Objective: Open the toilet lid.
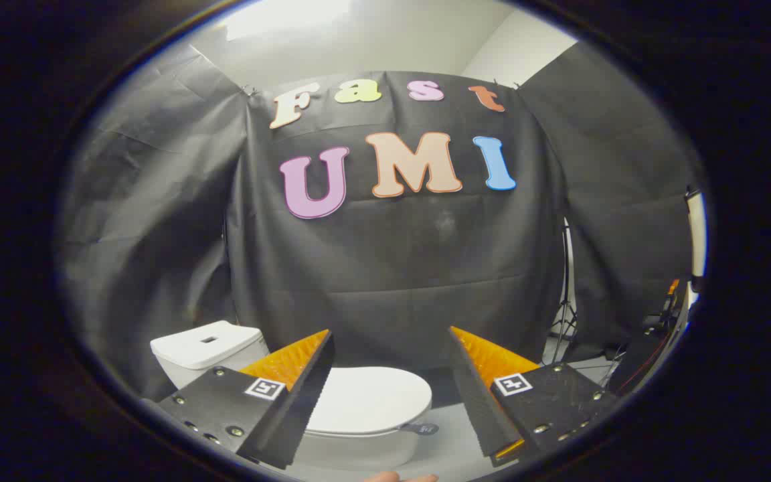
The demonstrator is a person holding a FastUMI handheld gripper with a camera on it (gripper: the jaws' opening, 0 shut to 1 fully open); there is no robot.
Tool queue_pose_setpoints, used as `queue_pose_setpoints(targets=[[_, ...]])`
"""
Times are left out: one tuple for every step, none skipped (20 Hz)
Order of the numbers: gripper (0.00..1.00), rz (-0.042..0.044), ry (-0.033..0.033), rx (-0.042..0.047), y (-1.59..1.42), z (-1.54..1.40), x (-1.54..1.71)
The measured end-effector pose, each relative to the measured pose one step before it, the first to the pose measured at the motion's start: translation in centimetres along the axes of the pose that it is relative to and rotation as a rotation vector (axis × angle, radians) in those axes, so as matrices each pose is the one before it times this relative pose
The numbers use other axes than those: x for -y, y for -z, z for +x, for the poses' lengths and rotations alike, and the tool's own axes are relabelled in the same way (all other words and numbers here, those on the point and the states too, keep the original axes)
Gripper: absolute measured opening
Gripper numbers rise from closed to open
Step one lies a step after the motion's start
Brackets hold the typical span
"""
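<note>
While the toilet lid (369, 398) lies closed, tongs (389, 375) gape above it.

Black cloth wall (392, 268); pale floor (449, 442)

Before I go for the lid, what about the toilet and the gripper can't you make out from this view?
- Toilet lid: closed; its left part is hidden behind the left finger.
- Tank: its lower part is covered by that finger's mount.
- Bowl base and floor contact: cut off below the open gripper.
- Small dark tab at the lid's rim: too small to identify.
</note>
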State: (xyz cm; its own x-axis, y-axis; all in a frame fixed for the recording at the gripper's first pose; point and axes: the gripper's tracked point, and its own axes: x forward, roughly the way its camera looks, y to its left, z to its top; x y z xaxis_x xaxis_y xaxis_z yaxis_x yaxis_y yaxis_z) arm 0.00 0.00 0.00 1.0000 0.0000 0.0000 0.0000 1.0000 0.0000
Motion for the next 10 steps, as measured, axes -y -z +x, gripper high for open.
queue_pose_setpoints(targets=[[0.98,0.00389,0.00447,-0.00083,0.099,0.008,0.147],[0.98,0.00269,0.00637,0.00018,0.053,-0.001,0.177],[0.98,0.00107,0.00486,0.00107,0.059,-0.075,0.169],[0.98,0.00103,0.00390,0.00526,-0.183,-0.074,0.127],[0.97,0.00105,0.00317,0.00775,-0.142,-0.077,0.081],[0.98,-0.00121,0.00585,0.00891,-0.198,-0.071,0.162],[0.98,-0.00354,0.00874,0.00634,-0.070,-0.068,0.256],[0.98,-0.00453,0.00922,0.00319,-0.095,0.026,0.236],[0.98,-0.00390,0.00904,0.00212,0.079,-0.046,0.199],[0.97,-0.00151,0.00764,0.00146,-0.069,-0.011,0.221]])
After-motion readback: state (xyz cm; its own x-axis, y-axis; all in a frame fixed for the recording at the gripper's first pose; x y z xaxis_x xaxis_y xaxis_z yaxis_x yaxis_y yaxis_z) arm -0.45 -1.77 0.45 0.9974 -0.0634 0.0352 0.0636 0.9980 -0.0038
